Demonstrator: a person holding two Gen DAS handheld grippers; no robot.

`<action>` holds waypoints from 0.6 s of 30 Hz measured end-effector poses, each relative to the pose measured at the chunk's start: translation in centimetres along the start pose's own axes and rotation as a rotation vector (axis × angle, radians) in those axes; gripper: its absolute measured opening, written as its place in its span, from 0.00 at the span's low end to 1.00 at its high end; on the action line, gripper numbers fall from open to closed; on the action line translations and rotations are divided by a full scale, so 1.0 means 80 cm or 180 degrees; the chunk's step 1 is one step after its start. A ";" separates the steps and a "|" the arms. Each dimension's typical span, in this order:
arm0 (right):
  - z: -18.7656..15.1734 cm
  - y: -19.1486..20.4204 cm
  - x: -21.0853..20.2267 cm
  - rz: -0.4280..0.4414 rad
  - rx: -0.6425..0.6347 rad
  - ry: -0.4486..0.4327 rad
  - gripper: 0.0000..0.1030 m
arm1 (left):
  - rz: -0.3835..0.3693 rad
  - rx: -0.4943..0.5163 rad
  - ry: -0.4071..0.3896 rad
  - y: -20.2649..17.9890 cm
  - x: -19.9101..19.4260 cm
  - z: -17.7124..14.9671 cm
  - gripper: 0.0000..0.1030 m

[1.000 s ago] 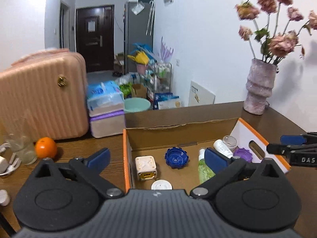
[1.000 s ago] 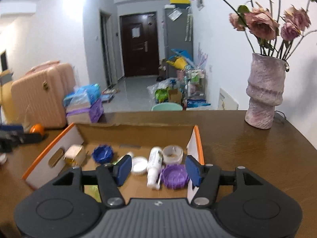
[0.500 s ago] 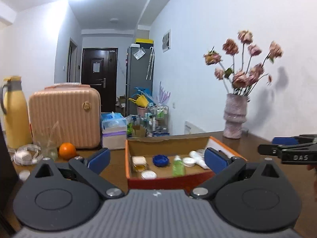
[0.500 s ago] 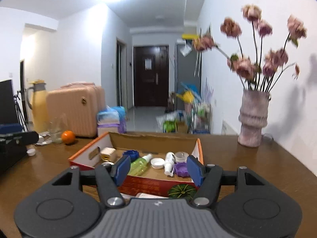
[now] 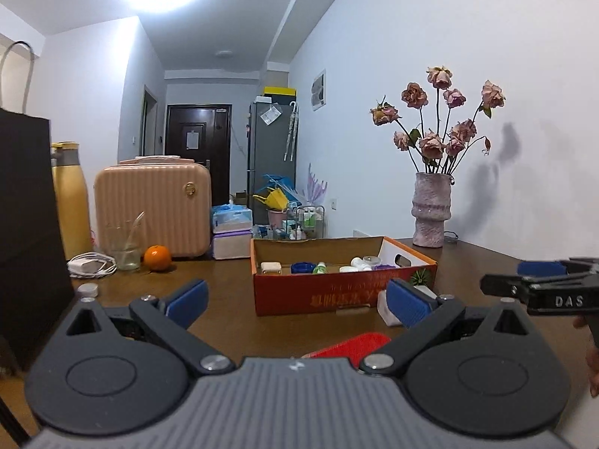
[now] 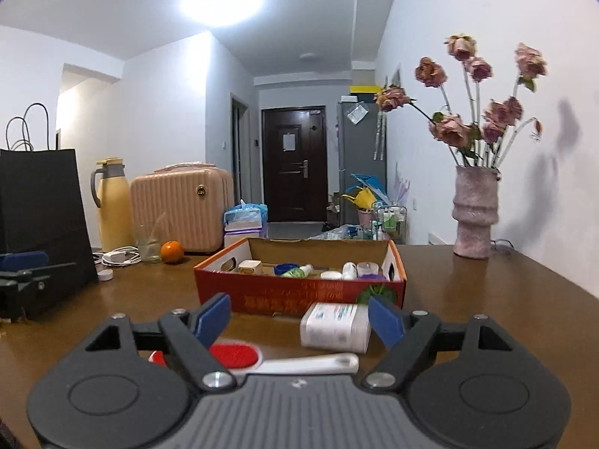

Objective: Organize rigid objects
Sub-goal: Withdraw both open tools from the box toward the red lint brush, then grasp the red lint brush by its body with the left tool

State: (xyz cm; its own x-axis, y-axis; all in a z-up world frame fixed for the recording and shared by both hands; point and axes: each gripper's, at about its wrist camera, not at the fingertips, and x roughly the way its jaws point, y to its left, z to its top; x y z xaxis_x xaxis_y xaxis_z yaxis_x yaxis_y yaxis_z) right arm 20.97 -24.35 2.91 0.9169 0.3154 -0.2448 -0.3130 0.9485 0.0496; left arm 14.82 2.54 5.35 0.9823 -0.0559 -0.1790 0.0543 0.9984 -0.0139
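The cardboard box (image 6: pixel 299 292) stands on the table (image 6: pixel 486 299), near its middle, and already holds a set of small items: a cream cube-shaped item (image 6: pixel 250 266) at the left, a blue cap (image 6: pixel 284 268), a green bottle (image 6: pixel 297 271) lying on its side, white jars and a white bottle (image 6: pixel 349 270) toward the right, and a purple lid (image 6: pixel 370 277) at the far right corner. This part of the sorting is judged complete. Two items lie outside the box, on the table on its near side: a white rectangular container (image 6: pixel 335 327) lying on its side just in front of the box wall, and a red-headed brush with a white handle (image 6: pixel 262 359) nearer the cameras. These are judged to be the work left. The right gripper (image 6: pixel 299 318) has its jaws wide apart and holds nothing; the white container lies between and just beyond its fingertips. The left gripper (image 5: pixel 295 301) likewise has its jaws spread wide and empty, aimed at the box front. Whether the small white cap (image 5: pixel 88 290) at the left of the table, near the orange (image 5: pixel 157 257), belongs to the task cannot be told.
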 end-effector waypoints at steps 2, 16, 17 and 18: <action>-0.011 0.008 -0.021 -0.0050 0.0037 -0.0014 0.80 | -0.0009 -0.0048 0.0022 0.002 -0.016 -0.005 1.00; -0.060 0.017 -0.073 -0.0294 0.0303 0.0144 0.84 | -0.0110 -0.0173 0.0316 0.000 -0.041 -0.045 1.00; -0.062 0.015 -0.066 -0.0329 0.0296 0.0181 0.84 | -0.0114 -0.0181 0.0349 -0.001 -0.036 -0.048 1.00; -0.063 0.014 -0.060 -0.0353 0.0295 0.0222 0.83 | -0.0115 -0.0180 0.0402 -0.002 -0.031 -0.051 1.00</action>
State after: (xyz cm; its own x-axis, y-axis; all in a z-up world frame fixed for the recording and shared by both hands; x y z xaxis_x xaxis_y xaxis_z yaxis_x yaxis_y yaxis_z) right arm 14.95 -24.98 -0.78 0.9240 0.2088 -0.3203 -0.1837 0.9771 0.1070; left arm 11.63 2.47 1.79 0.9492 -0.0953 -0.2997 0.0755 0.9942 -0.0772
